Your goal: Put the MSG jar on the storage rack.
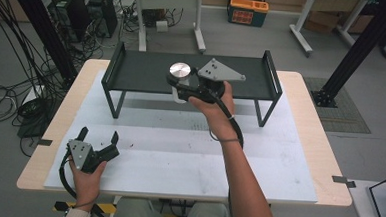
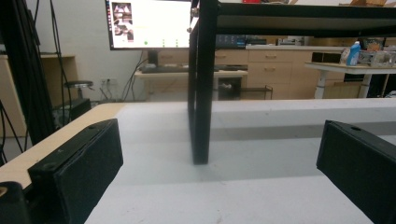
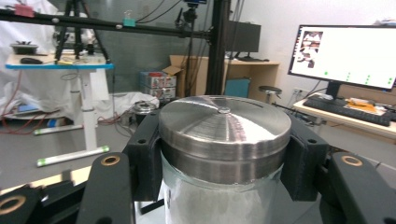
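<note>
Jar (image 1: 180, 83) with a metal lid (image 1: 180, 70) sits clamped in the right gripper (image 1: 178, 86), held above the front edge of the black shelf (image 1: 143, 71) near its middle; whether the jar's base touches the shelf I cannot tell; in the right gripper view the two black jaws press on the jar (image 3: 219, 196) from both sides just under the lid (image 3: 224, 126), and the glass below looks clear; the right hand (image 1: 216, 107) reaches in from the near side, with the grey plate (image 1: 218, 71) on top of its gripper over the shelf; the shelf stands along the far edge of the white mat (image 1: 178, 153) on the tabletop (image 1: 310, 119); the left gripper (image 1: 99, 141) rests near the mat's near left corner, jaws spread wide with nothing between them; in the left gripper view its jaws stand apart at either side and a black shelf leg (image 2: 201, 93) rises from the mat (image 2: 261, 186) ahead; the left hand (image 1: 88, 175) holds it at the tabletop's near edge, well apart from the jar.
</note>
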